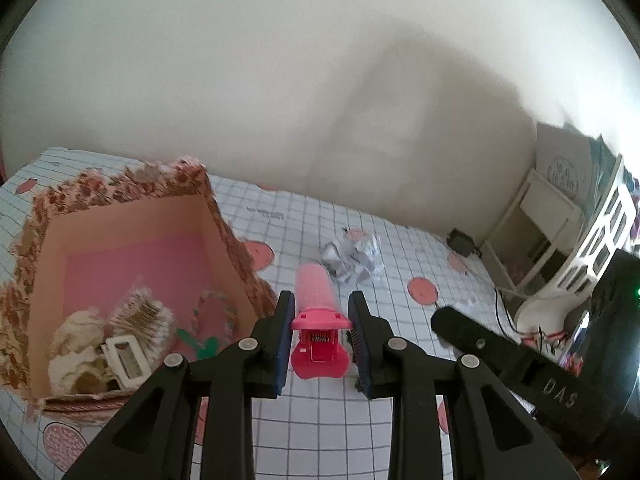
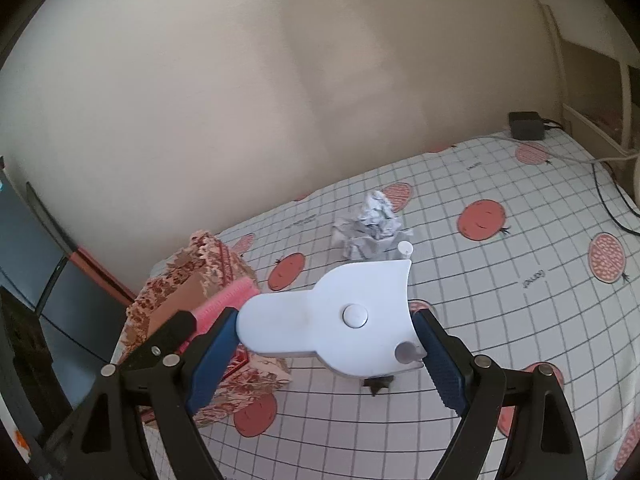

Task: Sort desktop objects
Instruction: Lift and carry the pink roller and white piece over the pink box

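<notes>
Left tongs (image 1: 320,336) are angled downward over the checked worktop (image 1: 328,420), jaws drawn nearly together and clamped on a pink hair roller clip (image 1: 318,320). The clip is held by its hinged handle end, where a metal spring shows; its bristled cylinder projects forward beyond the fingertips, clear of the surface.

Right tongs (image 2: 326,340) are likewise tilted downward, jaws spread wide, with the blue pads (image 2: 440,364) pressing both sides of a white plastic dispenser (image 2: 332,316). This is a flat, smooth body with a round button at its centre and a flared front end. It is carried above the cloth.

The box (image 1: 120,264) stands at the left of the worktop, just beside the left tongs. Its outside carries a brown floral pattern with a scalloped rim; the lining is pink. Inside lie a cream scrunchie (image 1: 76,340), a white rectangular clip (image 1: 126,360), a packet of hairpins (image 1: 140,312) and a green-tipped item whose nature cannot be determined.

A wad of crumpled paper (image 2: 372,228) rests on the cloth farther back, well apart from the box. A black adapter (image 2: 526,125) sits at the far corner.
</notes>
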`<state>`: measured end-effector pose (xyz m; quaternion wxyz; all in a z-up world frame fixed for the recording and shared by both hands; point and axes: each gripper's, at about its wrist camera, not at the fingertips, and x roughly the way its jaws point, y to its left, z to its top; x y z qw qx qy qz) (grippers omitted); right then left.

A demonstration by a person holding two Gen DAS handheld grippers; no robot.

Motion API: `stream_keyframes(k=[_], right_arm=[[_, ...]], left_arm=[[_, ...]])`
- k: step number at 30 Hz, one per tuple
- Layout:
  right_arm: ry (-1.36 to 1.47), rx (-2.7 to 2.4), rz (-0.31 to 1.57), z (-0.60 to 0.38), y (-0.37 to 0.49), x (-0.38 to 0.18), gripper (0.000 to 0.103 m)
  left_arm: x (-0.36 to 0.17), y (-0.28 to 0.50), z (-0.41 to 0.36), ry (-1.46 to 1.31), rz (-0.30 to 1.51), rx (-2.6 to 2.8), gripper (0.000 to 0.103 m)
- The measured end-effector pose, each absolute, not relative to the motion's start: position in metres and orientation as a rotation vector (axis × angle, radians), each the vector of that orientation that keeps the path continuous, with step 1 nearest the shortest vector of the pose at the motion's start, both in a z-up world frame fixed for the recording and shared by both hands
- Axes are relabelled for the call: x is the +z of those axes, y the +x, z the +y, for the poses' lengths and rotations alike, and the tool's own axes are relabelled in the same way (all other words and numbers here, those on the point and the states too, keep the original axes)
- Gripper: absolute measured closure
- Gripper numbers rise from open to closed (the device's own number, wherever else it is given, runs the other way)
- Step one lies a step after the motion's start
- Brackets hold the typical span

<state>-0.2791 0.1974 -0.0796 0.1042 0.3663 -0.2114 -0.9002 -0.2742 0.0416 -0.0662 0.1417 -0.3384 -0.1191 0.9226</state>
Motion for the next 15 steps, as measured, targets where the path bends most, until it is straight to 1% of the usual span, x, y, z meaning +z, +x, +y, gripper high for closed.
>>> stream_keyframes(k=[8, 15], right_arm=[[1.022, -2.623, -0.556, 0.171, -0.277, -0.074, 0.015], [0.987, -2.613, -0.518, 0.154, -0.275, -0.069, 0.015]], left_arm=[[-0.046, -0.265, -0.006, -0.846, -0.473, 2.795, 0.074], [-0.045, -0.26, -0.036, -0.841, -0.575, 2.85, 0.074]])
